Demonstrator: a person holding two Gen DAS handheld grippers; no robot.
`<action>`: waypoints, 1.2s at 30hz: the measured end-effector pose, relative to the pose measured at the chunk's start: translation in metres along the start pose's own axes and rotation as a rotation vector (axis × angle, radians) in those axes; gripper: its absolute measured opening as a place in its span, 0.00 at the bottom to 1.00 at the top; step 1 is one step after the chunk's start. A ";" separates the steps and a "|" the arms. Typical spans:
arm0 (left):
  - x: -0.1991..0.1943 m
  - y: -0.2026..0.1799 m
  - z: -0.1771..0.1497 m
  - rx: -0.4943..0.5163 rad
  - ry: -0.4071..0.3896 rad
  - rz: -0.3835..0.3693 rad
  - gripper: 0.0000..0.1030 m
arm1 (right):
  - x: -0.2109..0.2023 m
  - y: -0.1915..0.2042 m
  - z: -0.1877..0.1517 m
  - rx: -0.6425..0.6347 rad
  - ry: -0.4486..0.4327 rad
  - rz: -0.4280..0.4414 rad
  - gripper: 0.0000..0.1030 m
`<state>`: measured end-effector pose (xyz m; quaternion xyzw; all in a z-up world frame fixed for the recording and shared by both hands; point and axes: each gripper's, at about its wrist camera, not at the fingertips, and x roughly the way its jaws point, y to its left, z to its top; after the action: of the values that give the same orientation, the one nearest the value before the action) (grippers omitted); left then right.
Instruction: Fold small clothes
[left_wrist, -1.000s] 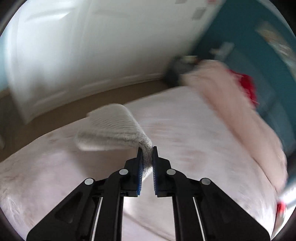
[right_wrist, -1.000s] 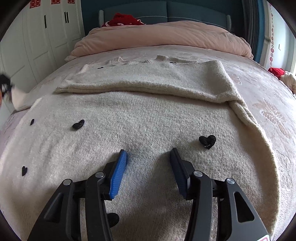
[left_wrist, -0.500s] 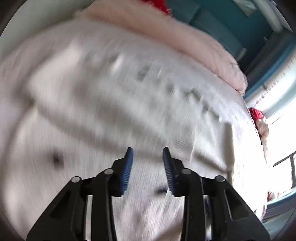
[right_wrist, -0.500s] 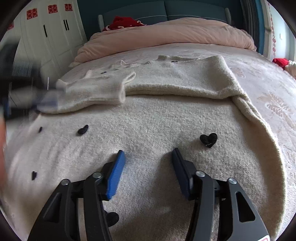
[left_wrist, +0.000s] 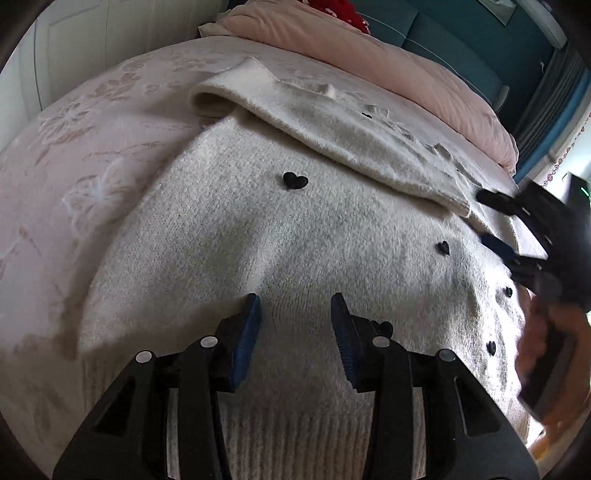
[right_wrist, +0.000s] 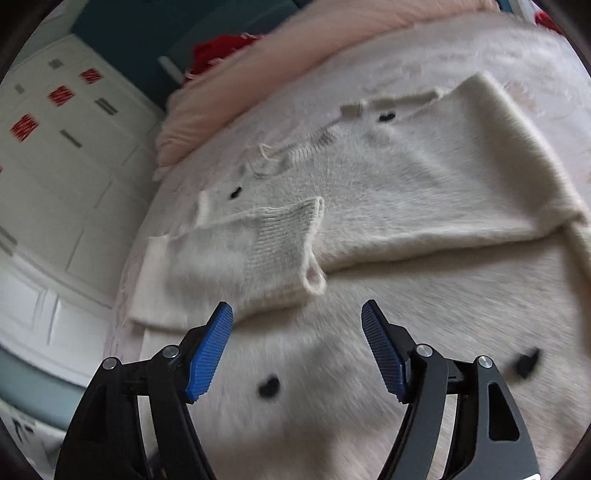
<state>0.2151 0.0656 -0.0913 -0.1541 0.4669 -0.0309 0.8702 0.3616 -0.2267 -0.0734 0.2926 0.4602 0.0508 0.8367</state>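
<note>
A cream knit sweater (left_wrist: 295, 236) with small black hearts (left_wrist: 294, 180) lies flat on the bed. Both sleeves are folded across its chest: the left sleeve (left_wrist: 332, 125) in the left wrist view, and its ribbed cuff (right_wrist: 280, 240) in the right wrist view. My left gripper (left_wrist: 295, 317) is open and empty just above the sweater's lower body near the ribbed hem. My right gripper (right_wrist: 297, 325) is open and empty above the sweater (right_wrist: 406, 184), just short of the cuff. It also shows at the right of the left wrist view (left_wrist: 517, 236), held by a hand.
The sweater lies on a pink embroidered bedspread (left_wrist: 81, 155). A rolled pink duvet (left_wrist: 369, 62) and something red (right_wrist: 221, 48) lie at the head of the bed. White wardrobe doors (right_wrist: 55, 166) stand to the left of the bed.
My left gripper let go of the sleeve it held, now laid across the chest, opened, and swung over the hem. My right gripper turned left towards the cuff.
</note>
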 end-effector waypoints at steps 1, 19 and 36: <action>0.000 0.002 0.000 -0.006 0.000 -0.004 0.38 | 0.007 0.004 0.001 0.008 0.012 -0.003 0.61; 0.009 0.004 0.074 -0.221 -0.002 -0.196 0.53 | -0.104 0.020 0.122 -0.251 -0.280 -0.136 0.07; 0.107 0.049 0.169 -0.634 0.000 -0.171 0.14 | -0.020 -0.083 0.089 -0.035 -0.096 -0.107 0.07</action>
<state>0.4099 0.1313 -0.1043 -0.4560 0.4389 0.0432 0.7730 0.4054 -0.3416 -0.0669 0.2551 0.4335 0.0000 0.8643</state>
